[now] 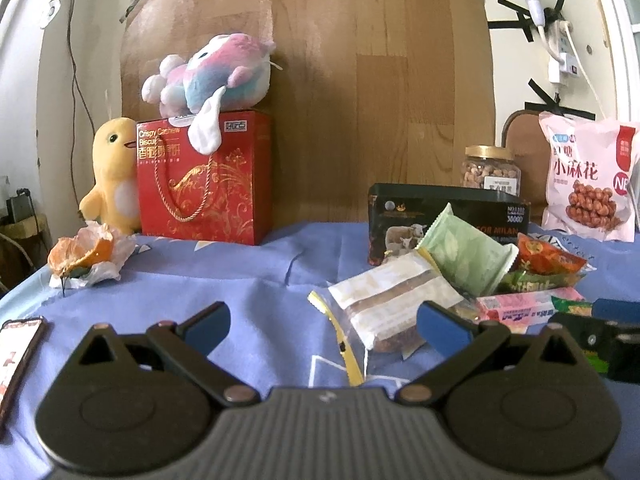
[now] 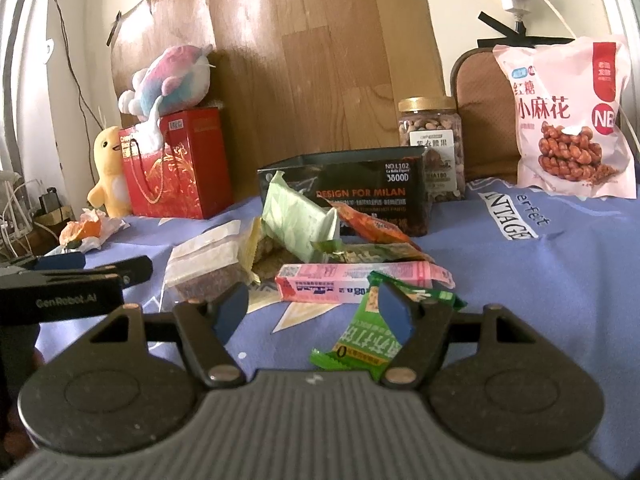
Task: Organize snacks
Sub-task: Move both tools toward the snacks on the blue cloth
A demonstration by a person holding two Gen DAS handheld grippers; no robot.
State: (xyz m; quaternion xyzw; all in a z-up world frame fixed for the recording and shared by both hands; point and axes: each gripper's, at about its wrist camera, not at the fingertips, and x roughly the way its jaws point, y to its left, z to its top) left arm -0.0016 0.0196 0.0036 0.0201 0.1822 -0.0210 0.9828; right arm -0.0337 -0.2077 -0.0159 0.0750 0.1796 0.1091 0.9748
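snack pile (image 1: 472,280) | ahead-right of left gripper (image 1: 324,320) | not touching

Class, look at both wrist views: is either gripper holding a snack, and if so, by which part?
Nothing is held. The left gripper stands wide open over the blue cloth. The right gripper is open too, with the green packet lying ungripped by its right finger.

Blue cloth (image 1: 248,280) carries snack packets (image 2: 352,276), black box (image 2: 360,196), red box (image 1: 204,180); phone (image 1: 16,352) at edge.

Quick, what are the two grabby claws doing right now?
Left gripper: open, holding nothing.
Right gripper: open, holding nothing.
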